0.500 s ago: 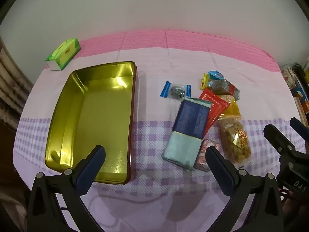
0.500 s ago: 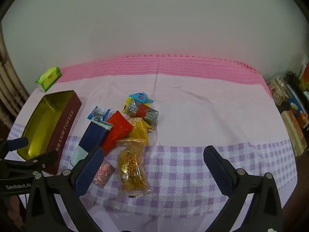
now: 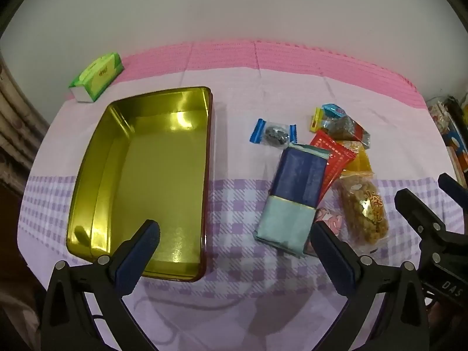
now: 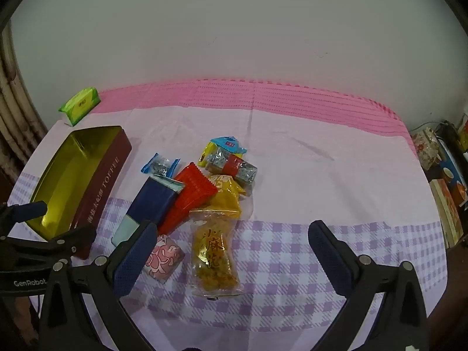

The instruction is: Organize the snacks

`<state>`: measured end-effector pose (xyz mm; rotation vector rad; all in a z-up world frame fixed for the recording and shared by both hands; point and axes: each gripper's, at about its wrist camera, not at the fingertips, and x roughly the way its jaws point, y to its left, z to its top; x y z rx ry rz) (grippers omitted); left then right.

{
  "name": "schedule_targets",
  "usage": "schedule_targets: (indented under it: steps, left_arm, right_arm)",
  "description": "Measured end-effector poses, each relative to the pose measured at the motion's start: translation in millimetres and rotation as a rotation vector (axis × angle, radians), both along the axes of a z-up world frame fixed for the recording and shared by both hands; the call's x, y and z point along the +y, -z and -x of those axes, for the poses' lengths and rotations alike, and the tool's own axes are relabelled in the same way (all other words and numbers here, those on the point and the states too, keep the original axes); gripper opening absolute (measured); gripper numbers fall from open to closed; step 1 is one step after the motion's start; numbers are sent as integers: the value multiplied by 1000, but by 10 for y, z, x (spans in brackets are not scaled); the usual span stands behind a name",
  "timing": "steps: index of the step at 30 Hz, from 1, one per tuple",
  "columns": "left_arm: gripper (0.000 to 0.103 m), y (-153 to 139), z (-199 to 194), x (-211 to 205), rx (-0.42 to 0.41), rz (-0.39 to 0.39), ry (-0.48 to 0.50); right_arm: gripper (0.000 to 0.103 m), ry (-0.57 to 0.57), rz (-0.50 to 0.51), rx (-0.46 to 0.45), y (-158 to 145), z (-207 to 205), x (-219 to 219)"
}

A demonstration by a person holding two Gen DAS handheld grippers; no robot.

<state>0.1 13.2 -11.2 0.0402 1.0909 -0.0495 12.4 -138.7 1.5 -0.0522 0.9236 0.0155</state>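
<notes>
- The right gripper (image 4: 231, 251) is held spread wide and empty, angled down over the snack pile (image 4: 201, 196).
- The clear snack bag (image 4: 213, 251) is seen between the jaws, below them, its long axis running away from the gripper.
- The left gripper (image 3: 234, 239), likewise spread and empty, is poised above the tin's (image 3: 87, 175) near edge; the tin is left of the pile.

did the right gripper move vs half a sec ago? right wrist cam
No. In the right wrist view the clear bag of fried twists and the toffee tin frame the same against the open right gripper, so it has held still.
</notes>
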Motion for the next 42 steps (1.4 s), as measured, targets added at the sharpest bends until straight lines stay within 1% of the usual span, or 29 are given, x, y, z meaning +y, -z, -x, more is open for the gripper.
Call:
schedule_targets:
  steps: [5,7,13,25,32,42]
  left_arm:
    - [101,34,0,-27,-3,-26,-7]
    - [101,52,2,-33,-1,-11,7]
    - [101,64,-9,-12,3,1,-4]
    - [101,66,-29,9,-2,-38,-15]
    - [101,59,-27,34,4,-19,-29]
    - [101,42,-45,36,10,-32,-41]
  right_arm:
    - [102,-11,-2,12,35,-47,17]
    - [102,-12,-2,11,57,-43,33]
    - [102,-8,-2,13,85,-60,40]
    - [102,-21,-12,16,88,-98,27]
    - [102,-30,-13,15,68,-113,34]
    - [102,-33,-11,11,51,-102,40]
